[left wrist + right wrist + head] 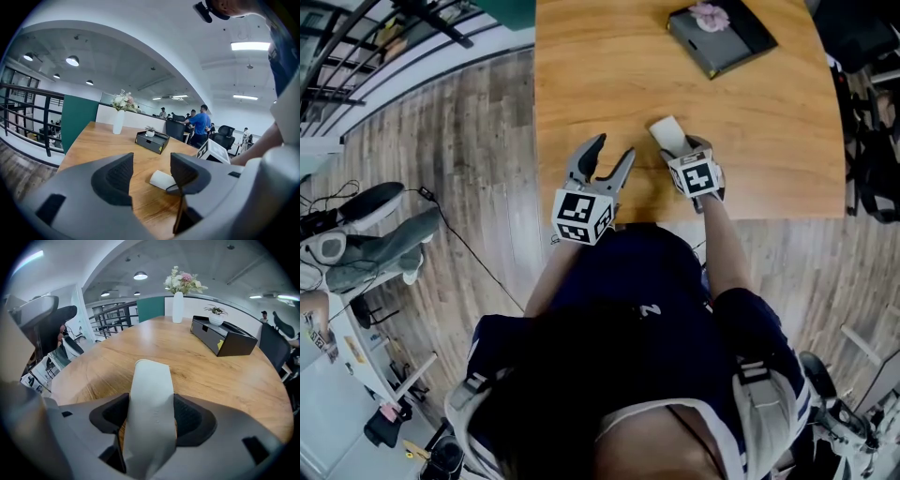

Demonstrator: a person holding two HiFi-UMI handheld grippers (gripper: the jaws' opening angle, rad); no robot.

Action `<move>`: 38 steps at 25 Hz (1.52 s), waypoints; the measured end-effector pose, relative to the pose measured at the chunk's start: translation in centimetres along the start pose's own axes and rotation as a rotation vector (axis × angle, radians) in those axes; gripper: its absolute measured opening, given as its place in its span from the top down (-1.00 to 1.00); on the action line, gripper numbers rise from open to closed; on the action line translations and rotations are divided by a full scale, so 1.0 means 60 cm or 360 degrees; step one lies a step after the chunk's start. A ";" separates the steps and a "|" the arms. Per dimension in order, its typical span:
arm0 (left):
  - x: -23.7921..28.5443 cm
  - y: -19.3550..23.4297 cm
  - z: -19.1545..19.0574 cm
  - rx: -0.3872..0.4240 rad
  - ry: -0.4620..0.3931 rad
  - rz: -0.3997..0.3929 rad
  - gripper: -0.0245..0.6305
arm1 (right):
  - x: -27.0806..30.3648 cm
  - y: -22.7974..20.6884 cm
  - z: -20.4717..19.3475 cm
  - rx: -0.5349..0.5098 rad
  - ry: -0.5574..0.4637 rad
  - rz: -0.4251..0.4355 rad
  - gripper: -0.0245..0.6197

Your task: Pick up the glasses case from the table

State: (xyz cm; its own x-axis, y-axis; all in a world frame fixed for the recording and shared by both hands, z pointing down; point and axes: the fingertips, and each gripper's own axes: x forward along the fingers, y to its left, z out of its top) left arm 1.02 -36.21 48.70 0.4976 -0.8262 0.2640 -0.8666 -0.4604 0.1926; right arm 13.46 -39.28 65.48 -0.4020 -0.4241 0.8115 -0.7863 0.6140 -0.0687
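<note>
**Right tongs pinching the glasses case at the near edge of the tabletop**

The pale glasses case (668, 132) lies on the wooden tabletop (609, 75), close to the near edge and in front of the person. The right tongs (680, 150) point steeply down at it. In the right gripper view the case (151, 413) fills the gap between the two pads, which touch it on both sides, and its far end sticks out past the tips along the wood.

The left tongs (614, 155) hang just beside the case, to its left, over the same edge. They are spread with nothing between them. In the left gripper view the case (162, 179) shows past the right-hand pad, apart from it.

A dark box (722, 36) with a small plant on top sits near the far right corner, well apart from the case. A white vase of flowers (178, 305) stands at the far end. Beyond the tabletop are people (200, 123), office chairs and a black railing (28, 110).
</note>
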 end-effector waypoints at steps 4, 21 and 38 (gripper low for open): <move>0.002 -0.007 -0.003 0.0028 0.0022 -0.0027 0.17 | 0.001 -0.002 -0.001 0.0012 -0.0011 -0.0029 -0.03; -0.020 0.017 -0.012 -0.0005 0.0010 -0.0013 0.22 | -0.135 0.009 0.086 0.0072 -0.0457 -0.0215 -0.03; -0.086 0.053 0.040 0.0149 -0.0140 0.0051 0.22 | -0.352 0.071 0.157 0.0106 -0.1094 -0.0557 -0.03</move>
State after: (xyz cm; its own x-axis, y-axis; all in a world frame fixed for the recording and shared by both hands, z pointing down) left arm -4.43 -34.18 45.71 0.4682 -0.8642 0.1841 -0.8836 -0.4584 0.0954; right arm 14.18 -34.03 42.59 -0.3089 -0.9172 0.2515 -0.9390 0.3362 0.0728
